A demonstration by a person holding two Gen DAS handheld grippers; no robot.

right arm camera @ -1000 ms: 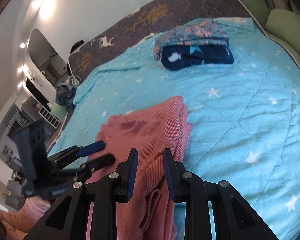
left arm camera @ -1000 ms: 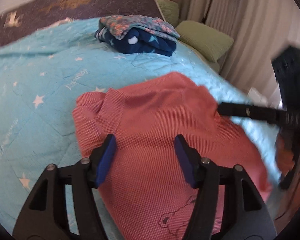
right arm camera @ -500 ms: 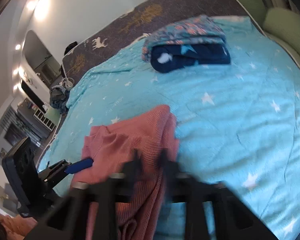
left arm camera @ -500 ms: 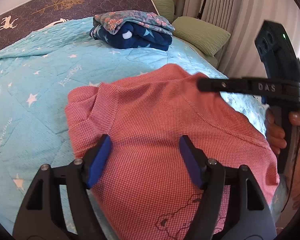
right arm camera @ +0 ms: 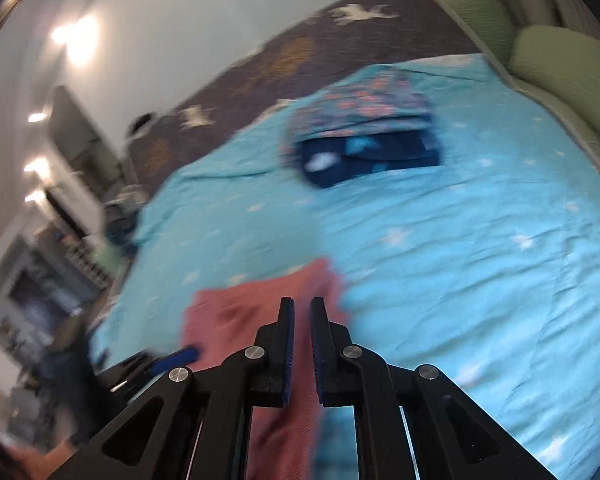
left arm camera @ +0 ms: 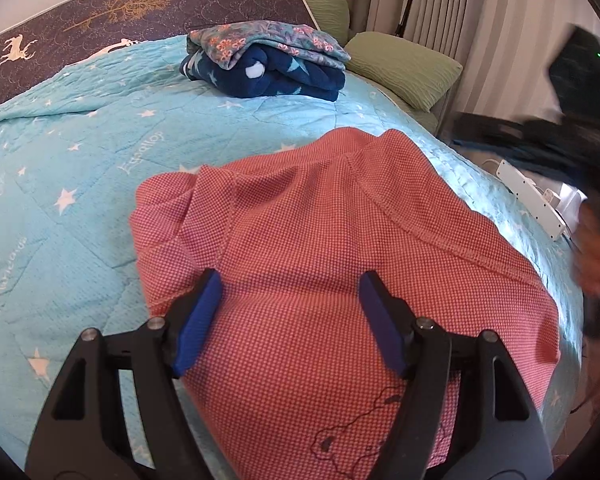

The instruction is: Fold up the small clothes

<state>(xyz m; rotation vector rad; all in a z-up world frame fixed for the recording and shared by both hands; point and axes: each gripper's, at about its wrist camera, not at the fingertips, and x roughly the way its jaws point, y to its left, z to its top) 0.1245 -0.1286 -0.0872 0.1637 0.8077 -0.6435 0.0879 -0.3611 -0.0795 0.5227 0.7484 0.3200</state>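
A small red waffle-knit garment [left arm camera: 320, 248] with a stitched bear outline lies spread on the turquoise star quilt [left arm camera: 60, 184], near the bed's front edge. My left gripper [left arm camera: 290, 312] is open and empty, its blue pads hovering just above the garment's near part. My right gripper [right arm camera: 301, 320] has its jaws nearly closed with a thin gap and nothing between them; it is above the garment's right edge [right arm camera: 260, 312]. The right wrist view is motion-blurred. The right gripper also shows as a dark blur at the right of the left wrist view [left arm camera: 540, 140].
A folded stack of clothes, floral on navy star fabric [left arm camera: 268, 60], lies further back on the bed [right arm camera: 364, 140]. Green pillows [left arm camera: 404, 68] lie at the right. A white power strip [left arm camera: 532, 196] lies on the floor. A dark deer-print headboard [left arm camera: 120, 12] stands behind.
My right gripper has let go of the red garment, narrowed its jaws and pulled up and away to the right. The garment now lies flat. My left gripper stayed open, shifting slightly.
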